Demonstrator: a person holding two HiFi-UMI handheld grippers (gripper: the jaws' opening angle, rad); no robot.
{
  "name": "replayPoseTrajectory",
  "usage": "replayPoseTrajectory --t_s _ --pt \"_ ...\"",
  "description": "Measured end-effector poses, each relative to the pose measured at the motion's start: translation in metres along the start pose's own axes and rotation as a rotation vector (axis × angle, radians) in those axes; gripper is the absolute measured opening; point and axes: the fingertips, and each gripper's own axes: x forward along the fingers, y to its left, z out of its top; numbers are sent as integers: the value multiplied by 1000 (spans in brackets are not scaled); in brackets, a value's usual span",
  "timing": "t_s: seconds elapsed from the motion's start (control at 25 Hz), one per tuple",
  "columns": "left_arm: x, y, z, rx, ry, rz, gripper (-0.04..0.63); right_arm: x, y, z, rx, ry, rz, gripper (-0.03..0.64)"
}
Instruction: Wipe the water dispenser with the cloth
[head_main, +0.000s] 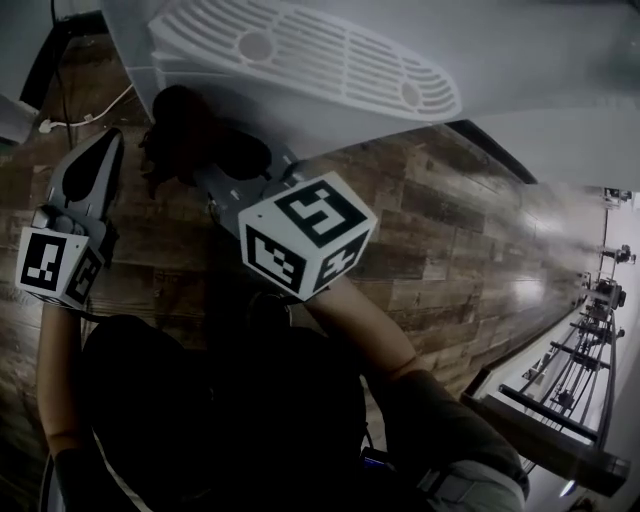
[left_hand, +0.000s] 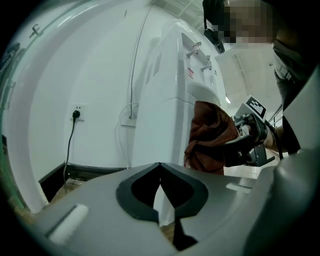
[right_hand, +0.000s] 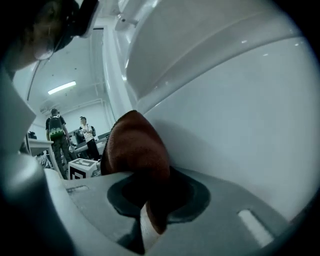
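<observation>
The left gripper (head_main: 92, 170) hangs at 9 o'clock, closed on nothing. The right gripper (head_main: 207, 165) clamps the brown cloth (head_main: 185, 125) against the water dispenser (head_main: 330, 110) at 12 o'clock. Wiping seems under way; the next move calls for a steady, pressed stroke.

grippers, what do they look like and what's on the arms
Both the left gripper and right gripper are grey with black-lined jaws. Each carries a white cube with black square markers. Sleeves are dark; forearms bare.
</observation>
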Motion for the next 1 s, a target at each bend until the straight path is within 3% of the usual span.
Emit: replayPoseTrajectory --t_s 0.32,0.64,0.72,1.0 --pt "6 -6 1 -3 -3 -20 18 -120 -97 16 124 -116 -289 67" --pt "7 -4 -1 -10 -10 -11 18 -184 -151 7 168 -136 -491 67" --pt "3 0 -5 -2 -18 -5 18 -179 -150 -11 167 -95 -482 67" --pt "-15 14 -45 -21 -2 28 19 -86 -69 -129 139 185 -184 67"
